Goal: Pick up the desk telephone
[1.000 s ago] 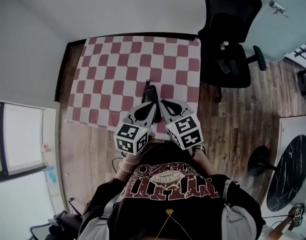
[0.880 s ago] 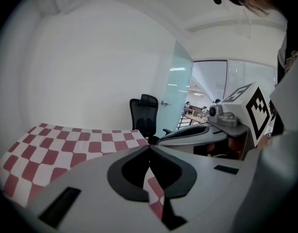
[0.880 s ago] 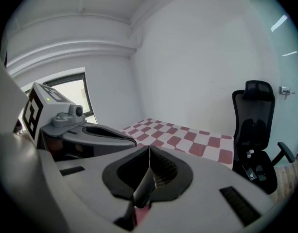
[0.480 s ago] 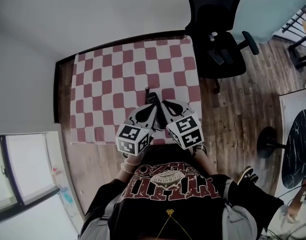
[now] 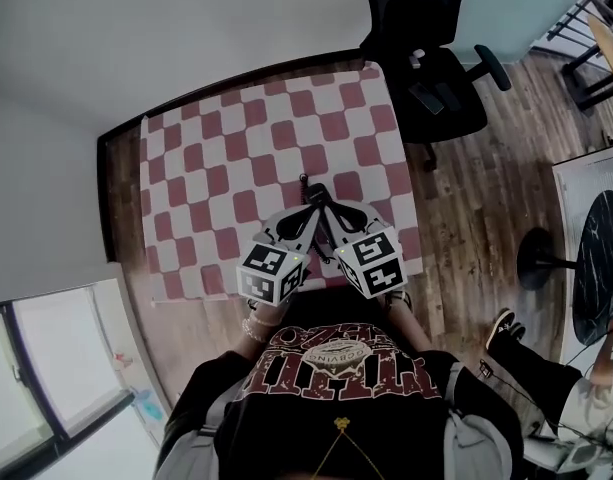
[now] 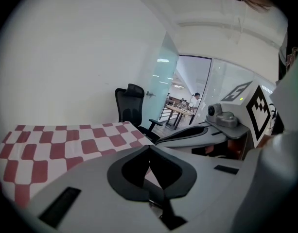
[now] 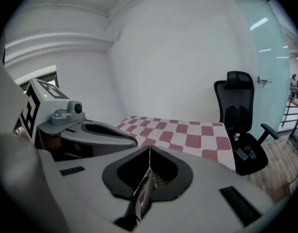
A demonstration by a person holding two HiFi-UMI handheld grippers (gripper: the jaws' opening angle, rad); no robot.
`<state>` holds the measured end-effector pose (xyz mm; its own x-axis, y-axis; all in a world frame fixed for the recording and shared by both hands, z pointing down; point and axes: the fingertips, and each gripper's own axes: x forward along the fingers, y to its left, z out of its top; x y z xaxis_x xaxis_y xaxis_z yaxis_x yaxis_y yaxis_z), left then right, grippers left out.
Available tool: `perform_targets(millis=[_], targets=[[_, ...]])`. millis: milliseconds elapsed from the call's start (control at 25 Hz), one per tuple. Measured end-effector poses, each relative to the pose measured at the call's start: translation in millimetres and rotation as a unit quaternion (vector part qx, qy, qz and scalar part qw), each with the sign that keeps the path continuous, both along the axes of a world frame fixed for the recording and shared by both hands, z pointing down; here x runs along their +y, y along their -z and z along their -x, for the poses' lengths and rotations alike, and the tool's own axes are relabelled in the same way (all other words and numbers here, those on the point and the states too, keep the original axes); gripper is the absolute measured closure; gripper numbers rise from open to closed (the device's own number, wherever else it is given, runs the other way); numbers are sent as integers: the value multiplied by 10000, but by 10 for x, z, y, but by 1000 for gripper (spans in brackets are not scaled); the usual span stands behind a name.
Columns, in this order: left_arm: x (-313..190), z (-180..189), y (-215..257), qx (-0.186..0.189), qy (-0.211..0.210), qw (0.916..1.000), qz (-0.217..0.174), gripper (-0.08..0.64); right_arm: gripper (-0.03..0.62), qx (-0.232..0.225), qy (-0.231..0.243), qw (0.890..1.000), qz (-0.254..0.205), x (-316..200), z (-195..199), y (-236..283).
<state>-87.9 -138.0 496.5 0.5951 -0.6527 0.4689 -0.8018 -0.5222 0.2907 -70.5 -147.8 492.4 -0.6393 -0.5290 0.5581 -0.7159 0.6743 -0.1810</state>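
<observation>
No desk telephone can be made out for certain in any view. In the head view a slim dark object (image 5: pixel 312 192) shows just ahead of the two grippers' front ends; I cannot tell what it is. My left gripper (image 5: pixel 305 210) and right gripper (image 5: pixel 327 208) are held side by side over the near edge of the red-and-white checked table (image 5: pixel 226 158). The left gripper (image 6: pixel 149 147) has its jaws together with nothing between them. The right gripper (image 7: pixel 149 149) is likewise shut and empty, its ridged pads meeting. Each gripper view shows only bare checked cloth ahead.
A black office chair (image 5: pixel 426 58) stands off the table's far right corner, also visible as the chair (image 7: pixel 238 115). White walls bound the far and left sides. A dark round table (image 5: pixel 598 258) and another person's shoe (image 5: pixel 503 326) are on the wood floor at right.
The head view has swung, so table and chair sit turned in the picture. Both grippers stayed side by side and shut, edging slightly forward and lower over the table's near edge.
</observation>
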Motion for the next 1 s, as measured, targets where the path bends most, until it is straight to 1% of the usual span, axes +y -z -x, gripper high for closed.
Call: perform_targets(millis=[200, 680, 800, 1000], targets=[[-22, 38, -50, -31, -136, 9999, 0, 558, 572, 118, -148, 9997, 135, -2, 38, -133], [51, 103, -288, -159, -207, 9993, 268, 558, 572, 391, -218, 9977, 517, -27, 48, -582], [82, 105, -326, -68, -178, 9992, 344, 558, 572, 459, -196, 9967, 638, -6, 51, -713], [131, 107, -388, -93, -163, 9988, 455, 558, 572, 721, -79, 9944, 773, -3, 58, -915]])
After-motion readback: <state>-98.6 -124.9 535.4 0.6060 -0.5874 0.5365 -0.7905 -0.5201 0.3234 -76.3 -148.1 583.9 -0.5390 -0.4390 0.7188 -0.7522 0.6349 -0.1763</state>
